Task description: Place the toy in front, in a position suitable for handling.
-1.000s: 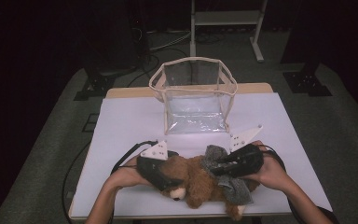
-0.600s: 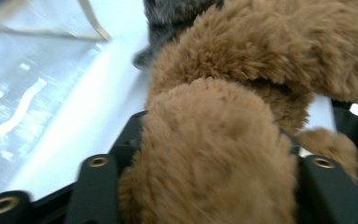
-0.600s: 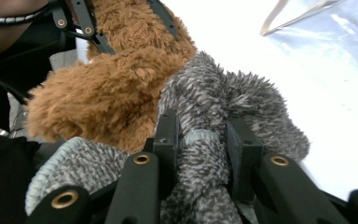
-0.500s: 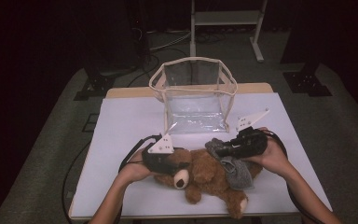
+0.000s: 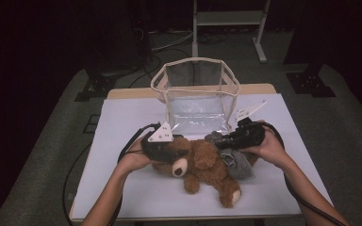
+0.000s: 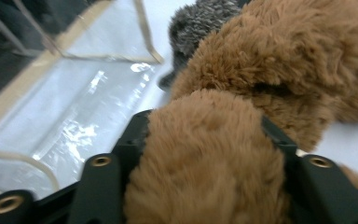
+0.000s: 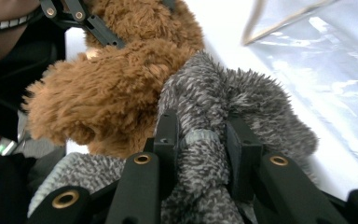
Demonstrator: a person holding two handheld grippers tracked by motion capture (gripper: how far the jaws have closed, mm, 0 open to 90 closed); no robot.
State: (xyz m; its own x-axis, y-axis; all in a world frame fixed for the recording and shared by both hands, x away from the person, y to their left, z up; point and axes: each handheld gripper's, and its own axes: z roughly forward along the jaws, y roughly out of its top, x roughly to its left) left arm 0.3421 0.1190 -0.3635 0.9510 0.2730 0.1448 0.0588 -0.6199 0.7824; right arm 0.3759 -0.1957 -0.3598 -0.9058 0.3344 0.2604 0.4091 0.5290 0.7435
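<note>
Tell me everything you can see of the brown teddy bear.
The brown teddy bear is shaggy plush with a cream muzzle, dark nose and pale foot pad. It lies on the white table before the clear bag, head left. The left hand-held gripper clamps its fur; the right hand-held gripper pinches the grey fuzzy cloth against its body.

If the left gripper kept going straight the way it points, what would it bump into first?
The left gripper already squeezes the brown teddy bear; more of its fur lies directly ahead, probably then the grey plush.
</note>
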